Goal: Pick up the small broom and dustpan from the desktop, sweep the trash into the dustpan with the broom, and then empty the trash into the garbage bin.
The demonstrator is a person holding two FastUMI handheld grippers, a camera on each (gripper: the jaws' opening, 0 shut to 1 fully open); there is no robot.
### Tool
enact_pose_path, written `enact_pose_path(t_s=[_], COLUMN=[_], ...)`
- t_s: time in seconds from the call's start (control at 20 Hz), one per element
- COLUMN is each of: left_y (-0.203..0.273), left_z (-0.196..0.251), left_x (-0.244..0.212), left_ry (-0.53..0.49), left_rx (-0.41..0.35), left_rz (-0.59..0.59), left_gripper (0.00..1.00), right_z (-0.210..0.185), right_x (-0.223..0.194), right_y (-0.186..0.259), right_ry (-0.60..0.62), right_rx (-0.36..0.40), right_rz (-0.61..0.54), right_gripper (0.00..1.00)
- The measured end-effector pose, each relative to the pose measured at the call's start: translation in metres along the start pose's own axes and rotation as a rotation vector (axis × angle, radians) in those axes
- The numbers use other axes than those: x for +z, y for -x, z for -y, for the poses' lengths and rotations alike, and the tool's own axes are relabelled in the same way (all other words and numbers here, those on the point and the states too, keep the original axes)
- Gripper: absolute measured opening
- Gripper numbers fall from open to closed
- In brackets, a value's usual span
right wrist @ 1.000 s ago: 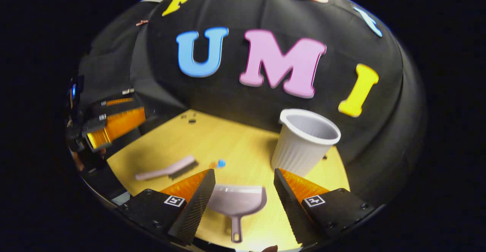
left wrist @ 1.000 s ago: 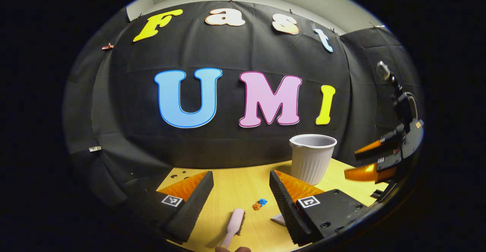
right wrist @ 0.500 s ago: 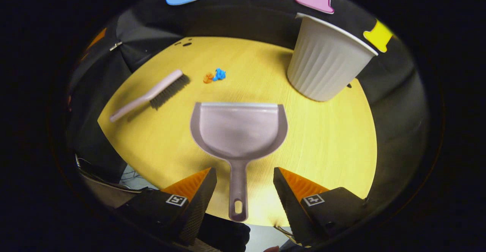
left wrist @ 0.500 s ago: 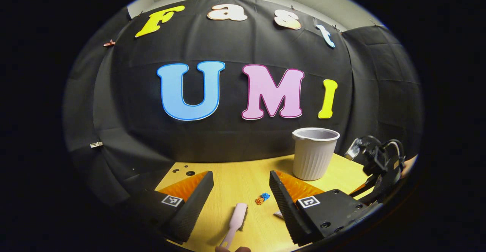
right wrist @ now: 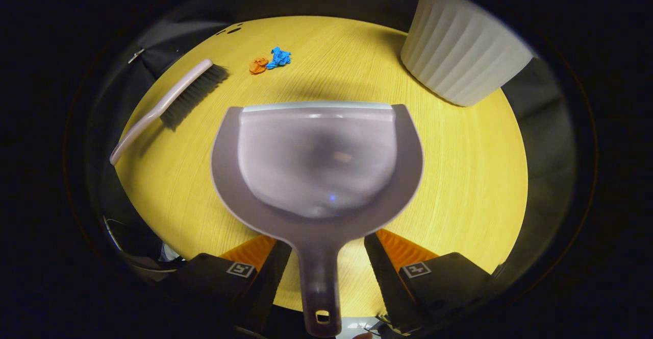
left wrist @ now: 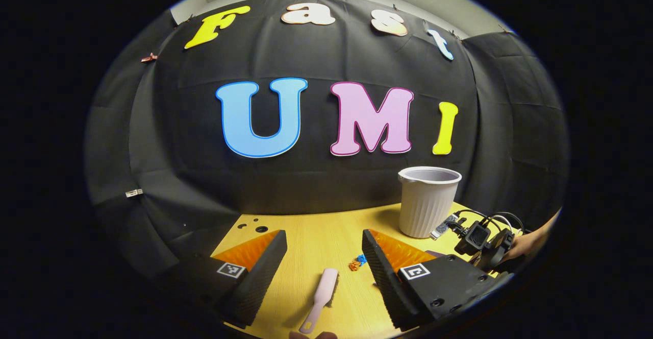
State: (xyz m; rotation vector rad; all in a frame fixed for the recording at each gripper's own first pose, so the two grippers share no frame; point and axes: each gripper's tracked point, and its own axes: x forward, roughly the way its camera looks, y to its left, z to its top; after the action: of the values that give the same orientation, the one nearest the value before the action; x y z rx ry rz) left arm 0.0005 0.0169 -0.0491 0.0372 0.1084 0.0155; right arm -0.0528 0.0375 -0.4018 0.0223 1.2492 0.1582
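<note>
Right gripper (right wrist: 322, 257): I see its two fingers spread wide, one on each side of the dustpan handle, and they hold nothing. A gap shows on both sides of the handle.
Dustpan (right wrist: 316, 168): it lies flat on the desktop (right wrist: 459, 175), just ahead of this gripper. The handle points back between the fingers and the mouth points away from me.
How I do this step: I judge the step is the grasp of the handle. I keep the handle in the middle of the gap, go low to the wood, and close on the straight part of the handle, not on the thin end with the hole.
Left gripper (left wrist: 324, 262): its fingers are also wide apart and empty, and it hangs above the desktop.
Small broom (left wrist: 321, 298): it lies between these fingers, below them, with the handle toward me and the bristles away.
Trash (left wrist: 356, 263): two small crumpled bits, orange and blue, just beyond the broom head, close to the right finger.
Garbage bin (left wrist: 427, 201): it stands upright at the far right of the desktop, well apart from the trash.
</note>
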Motion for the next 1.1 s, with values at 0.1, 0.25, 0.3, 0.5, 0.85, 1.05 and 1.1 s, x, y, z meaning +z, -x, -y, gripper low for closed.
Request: enact_pose_path(t_s=[0.1, 0.25, 0.3, 0.5, 0.85, 1.05, 1.1], left_y=[-0.001, -0.002, -0.002, -0.004, -0.015, -0.022, -0.025], left_z=[-0.002, -0.002, -0.001, -0.001, -0.008, -0.009, -0.010], left_x=[-0.003, -0.006, -0.008, -0.014, -0.085, -0.145, -0.160], left_ry=[0.001, 0.008, 0.011, 0.011, 0.058, 0.067, 0.054], left_rx=[0.004, 0.011, 0.012, 0.020, 0.013, -0.020, -0.027], left_rz=[-0.008, -0.019, -0.021, -0.029, -0.257, -0.457, -0.503], left_gripper=[0.94, 0.94, 0.95, 0.95, 0.94, 0.95, 0.95], right_z=[-0.008, -0.010, -0.009, -0.009, -0.007, -0.008, -0.008], right_x=[0.001, 0.007, 0.009, 0.012, 0.014, 0.008, 0.007], right_y=[-0.002, -0.006, -0.006, -0.006, 0.017, 0.034, 0.037], right_ry=[-0.003, -0.027, -0.019, -0.022, 0.060, 0.089, 0.087], right_rx=[0.028, 0.044, 0.048, 0.051, 0.059, 0.084, 0.088], right_rz=[-0.011, -0.003, 0.012, 0.042, 0.113, 0.119, 0.121], right_gripper=[0.85, 0.57, 0.52, 0.39, 0.35, 0.35, 0.35])
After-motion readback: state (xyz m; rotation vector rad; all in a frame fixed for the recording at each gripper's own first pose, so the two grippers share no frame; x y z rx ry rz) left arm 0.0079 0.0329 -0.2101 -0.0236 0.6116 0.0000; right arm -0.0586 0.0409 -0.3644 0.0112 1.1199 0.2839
